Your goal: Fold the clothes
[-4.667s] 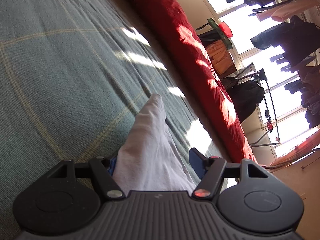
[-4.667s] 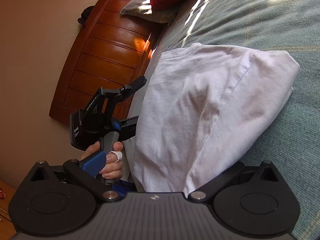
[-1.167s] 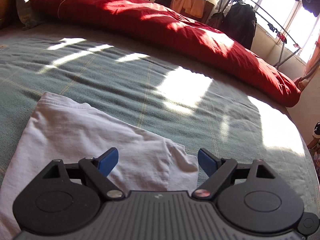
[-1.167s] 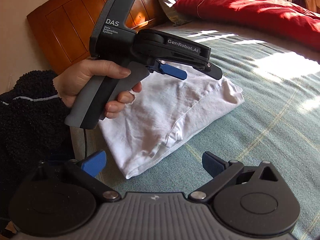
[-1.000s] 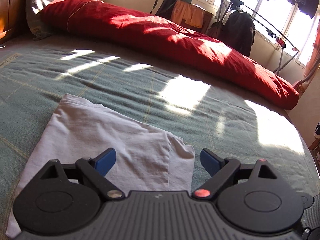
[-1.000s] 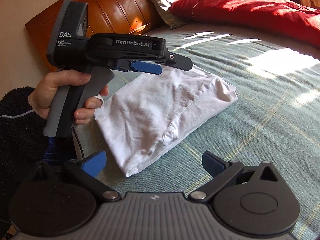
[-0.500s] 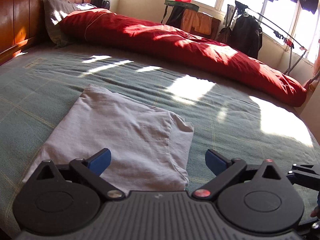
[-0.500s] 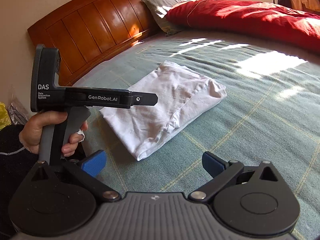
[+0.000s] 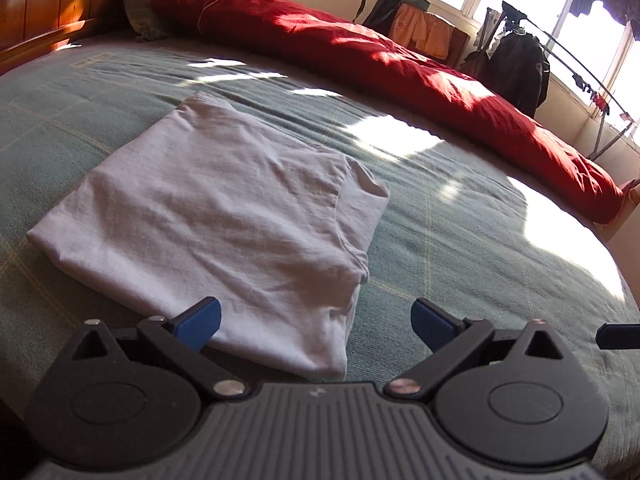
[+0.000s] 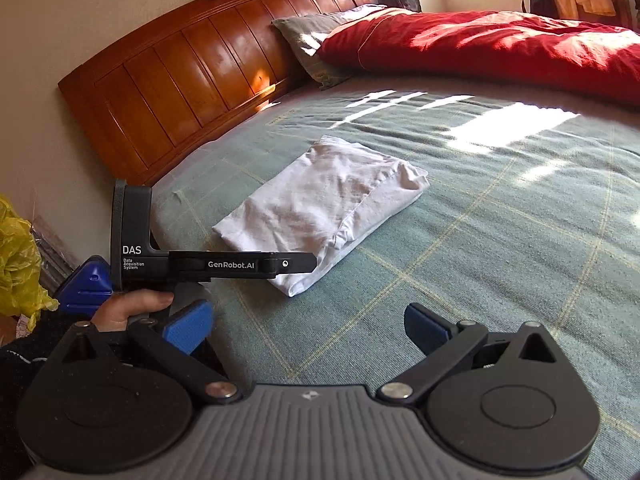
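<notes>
Green checked bed (image 10: 500, 240) carries the folded white shirt (image 9: 216, 216), now released and lying flat near the headboard; left gripper (image 9: 316, 320) and right gripper (image 10: 308, 326) both spread empty, pulled back: fold judged complete.

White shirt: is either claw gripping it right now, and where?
Nothing is held. The left claw and right claw are both open, and the folded white shirt lies free on the bed.
</notes>
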`<state>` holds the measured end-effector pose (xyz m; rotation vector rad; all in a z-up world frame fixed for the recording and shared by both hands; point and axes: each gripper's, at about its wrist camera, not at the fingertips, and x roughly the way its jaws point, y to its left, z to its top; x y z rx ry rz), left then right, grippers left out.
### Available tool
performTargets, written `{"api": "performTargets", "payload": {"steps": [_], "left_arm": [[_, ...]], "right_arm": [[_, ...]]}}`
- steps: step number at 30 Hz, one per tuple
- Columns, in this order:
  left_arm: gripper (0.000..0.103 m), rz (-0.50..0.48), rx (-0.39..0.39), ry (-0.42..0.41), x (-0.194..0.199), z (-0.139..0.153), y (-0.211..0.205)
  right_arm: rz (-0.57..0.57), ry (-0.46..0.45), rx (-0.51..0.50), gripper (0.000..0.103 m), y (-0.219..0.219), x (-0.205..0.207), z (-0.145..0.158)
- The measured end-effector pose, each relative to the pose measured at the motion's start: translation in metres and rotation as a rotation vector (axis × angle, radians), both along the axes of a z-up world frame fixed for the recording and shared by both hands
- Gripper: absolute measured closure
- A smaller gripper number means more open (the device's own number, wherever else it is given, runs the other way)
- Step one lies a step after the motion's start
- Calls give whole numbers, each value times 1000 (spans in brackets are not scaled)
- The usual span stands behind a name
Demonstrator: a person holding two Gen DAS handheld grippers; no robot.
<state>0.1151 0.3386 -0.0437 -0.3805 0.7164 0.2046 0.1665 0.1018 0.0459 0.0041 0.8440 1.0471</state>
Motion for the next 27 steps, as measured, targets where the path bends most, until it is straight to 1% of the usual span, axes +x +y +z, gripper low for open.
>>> {"api": "performTargets", "payload": {"steps": [3,6,9,12,16,18,21,22,24,26,27], "left_arm": [[2,7,74,-58,-18,23,-13],[2,3,165,-110,-39,44,-33],[1,41,269,-137,-58,55,-54],[1,72,318,-163,-76,57,-68],[1,106,290,-166,-95,53,-75],[1,132,249,-150,-104,47,-73],[1,190,165,-94,-118,40,-65],[1,218,167,-84,-123,37,-65],[1,286,197,-50,-133,36,-67],[1,339,194,-13,-144,35,-68],[1,349,175,-8,-148,35,-68]], "right_arm": [[-6,-13,-23,0,-3,-4,2],[9,-19,-62,0,0,-10,-1],[42,-29,-114,0,7,-20,-6],[68,-38,-149,0,12,-30,-11],[81,-35,-153,0,13,-37,-13],[79,-26,-150,0,11,-39,-13],[69,-34,-153,0,9,-42,-12],[66,-38,-154,0,9,-43,-12],[62,-51,-153,0,7,-46,-10],[61,-63,-157,0,6,-50,-10],[60,-70,-161,0,6,-52,-10]]}}
